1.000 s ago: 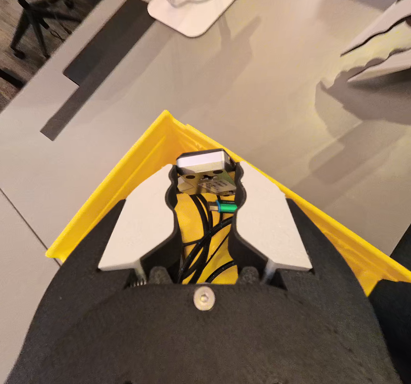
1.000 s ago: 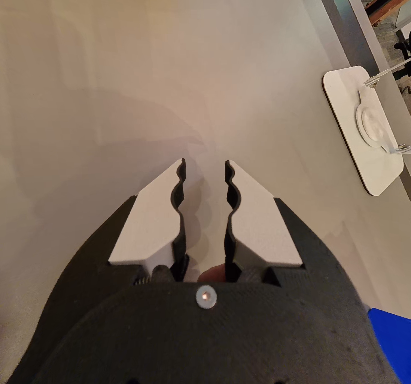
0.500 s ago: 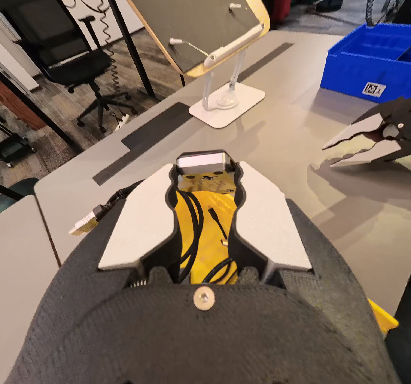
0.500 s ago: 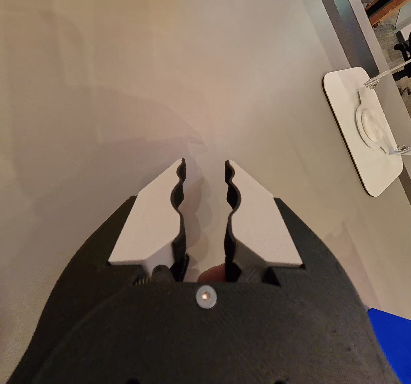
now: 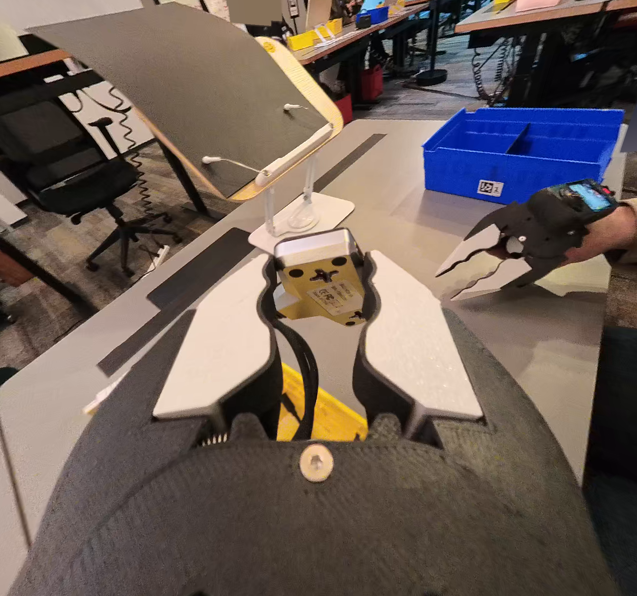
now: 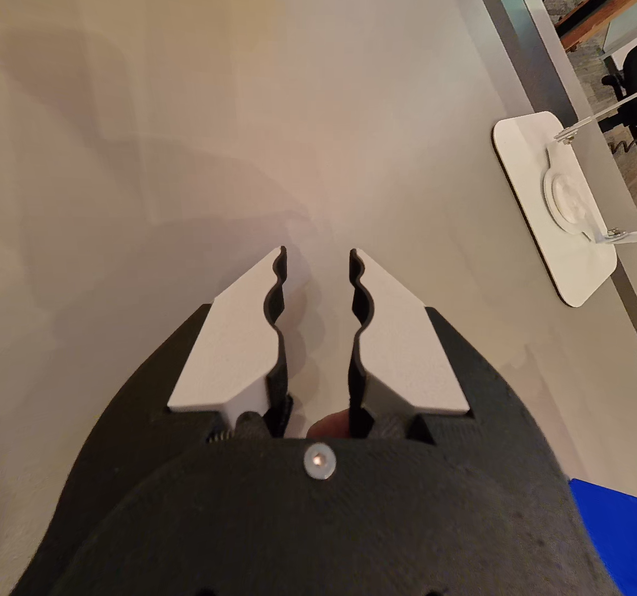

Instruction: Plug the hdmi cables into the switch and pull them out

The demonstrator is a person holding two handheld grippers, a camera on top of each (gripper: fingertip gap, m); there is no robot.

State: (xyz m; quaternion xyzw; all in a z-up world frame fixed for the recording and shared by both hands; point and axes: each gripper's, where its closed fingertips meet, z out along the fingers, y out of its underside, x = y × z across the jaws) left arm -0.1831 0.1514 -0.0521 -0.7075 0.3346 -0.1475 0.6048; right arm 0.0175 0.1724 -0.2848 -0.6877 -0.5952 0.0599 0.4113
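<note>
Grey tabletop (image 5: 482,355) in an open workshop forms the work surface; desks and chairs stand beyond it.

1. Far left: an office chair (image 5: 86,179) on the floor, off the table.
2. Left of centre: a tilted board (image 5: 193,96) on a clear stand with a white base (image 5: 331,210), set on the table.
3. Centre: the left gripper (image 5: 319,269) pinches the switch (image 5: 319,277) between its fingertips and holds it clear of the table, underside toward the camera. Black cables (image 5: 306,372) hang from the switch down between the fingers toward a yellow bin (image 5: 320,414) below. Which ports they occupy cannot be told.
4. Right: the right gripper (image 5: 451,279) rests low over the table, well apart from the switch. Its fingers are spread and hold nothing; the right wrist view confirms an empty gap at the right gripper (image 6: 317,258) over bare tabletop (image 6: 241,131), with the white base (image 6: 551,200) off to the right.
5. Far right: a blue bin (image 5: 517,158) at the table edge.

Judged step: the switch is being carried out of the yellow bin for placement.

Hazards:
- The grip bears only on the switch's edges near the fingertips. The weight and drag of the hanging cables could twist or pull it free.
- A cable catching on the yellow bin's rim would jerk the switch.
- Setting the switch down underside-up would leave the ports badly placed for the right gripper.
</note>
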